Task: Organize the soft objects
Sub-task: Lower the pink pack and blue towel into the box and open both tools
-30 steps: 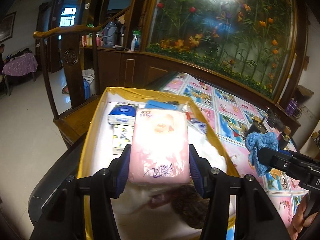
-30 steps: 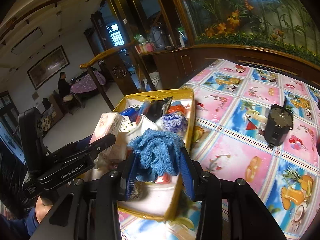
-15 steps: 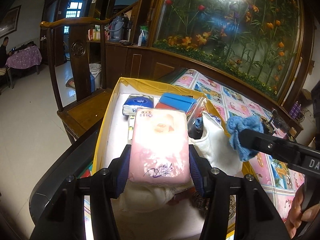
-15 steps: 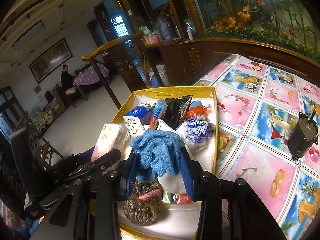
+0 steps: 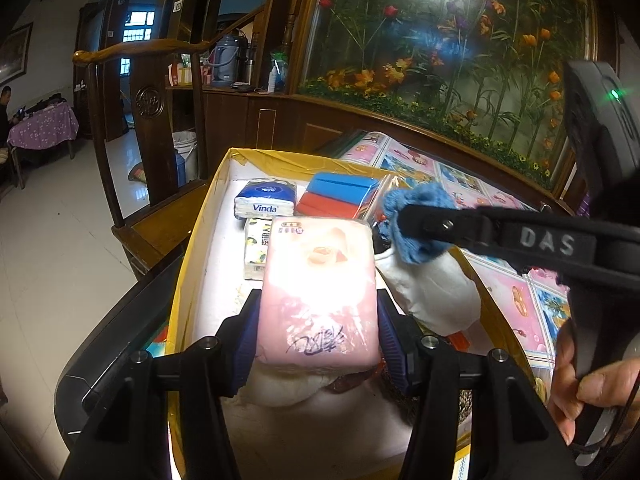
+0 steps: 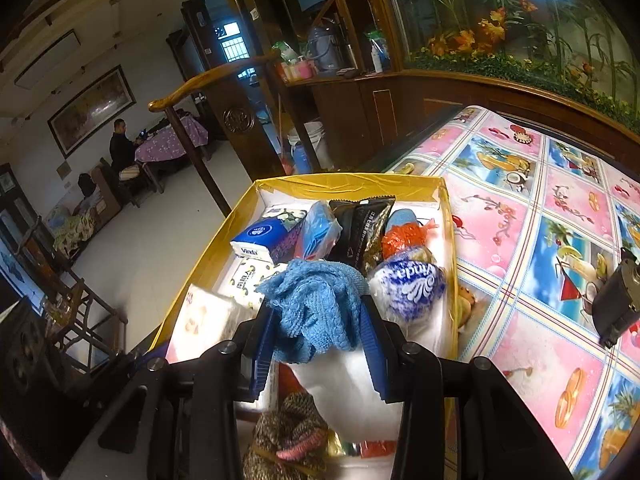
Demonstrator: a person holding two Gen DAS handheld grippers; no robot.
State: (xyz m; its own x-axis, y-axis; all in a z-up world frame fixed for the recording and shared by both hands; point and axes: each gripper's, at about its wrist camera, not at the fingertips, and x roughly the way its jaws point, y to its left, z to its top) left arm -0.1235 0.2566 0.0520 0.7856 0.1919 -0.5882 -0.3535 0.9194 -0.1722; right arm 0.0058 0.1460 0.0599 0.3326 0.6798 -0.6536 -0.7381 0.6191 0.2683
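Glossy pink tissue pack [image 5: 318, 292], crumpled blue knit cloth [image 6: 316, 312]

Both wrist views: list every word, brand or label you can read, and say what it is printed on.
"Vinda": blue and white tissue pack in the yellow-rimmed box.
"Vinda", upside down: round blue and white pack.
"DAS", cut off: right hand-held gripper.
Pink tissue pack in the left hand-held gripper: a scrawl, unreadable.
Black wrapper and yellow-patterned pack: print too small.

Table with a fruit-patterned cloth [image 6: 532, 248], yellow-rimmed box [image 6: 344, 182] and a dark cup [image 6: 614, 304] on it.
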